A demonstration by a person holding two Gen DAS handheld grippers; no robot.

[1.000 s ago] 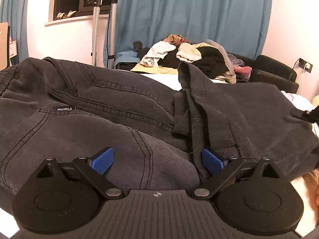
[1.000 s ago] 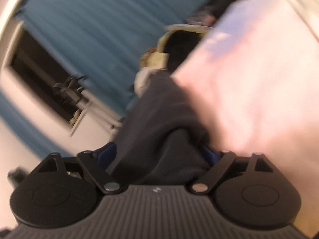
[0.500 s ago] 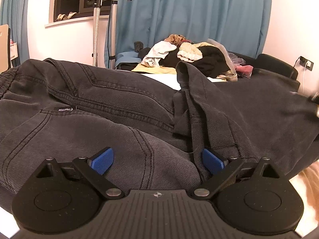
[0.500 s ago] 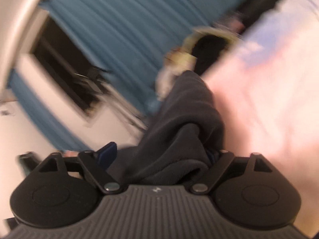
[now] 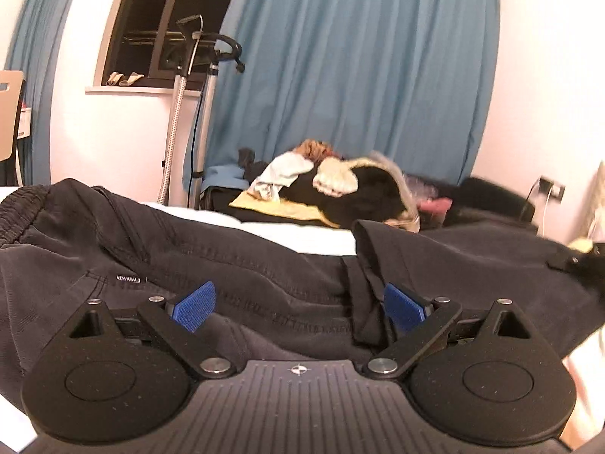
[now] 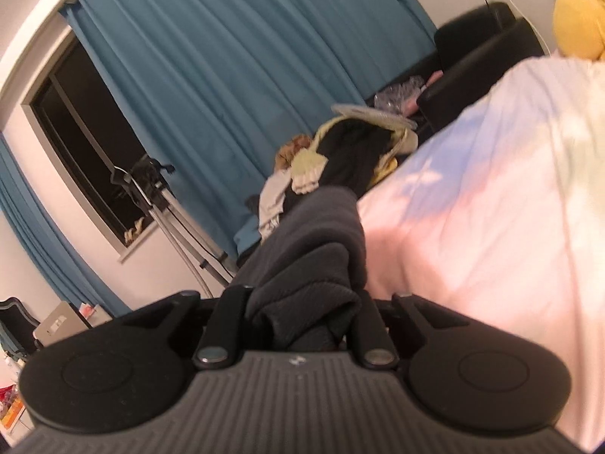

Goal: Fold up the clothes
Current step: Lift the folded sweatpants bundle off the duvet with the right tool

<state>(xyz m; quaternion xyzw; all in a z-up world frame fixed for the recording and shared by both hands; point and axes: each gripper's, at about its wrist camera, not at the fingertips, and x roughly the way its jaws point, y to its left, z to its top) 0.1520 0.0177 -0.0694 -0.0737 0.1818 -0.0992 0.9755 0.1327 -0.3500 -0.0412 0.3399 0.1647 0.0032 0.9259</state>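
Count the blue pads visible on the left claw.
2: one blue pad at left, bare; the other at right, against a fold of the dark trousers. None hidden.

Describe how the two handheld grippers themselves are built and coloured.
The left gripper is matte black: two round-lobed side plates with triangular cut-outs, silver pivot bolts, a ribbed grey centre panel bearing a small crosshair mark, and blue textured finger pads. The right gripper has the same black body, bolts and ribbed panel; its pads are hidden.

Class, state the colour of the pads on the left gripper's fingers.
Blue, on both pads; the left wrist view shows them best.
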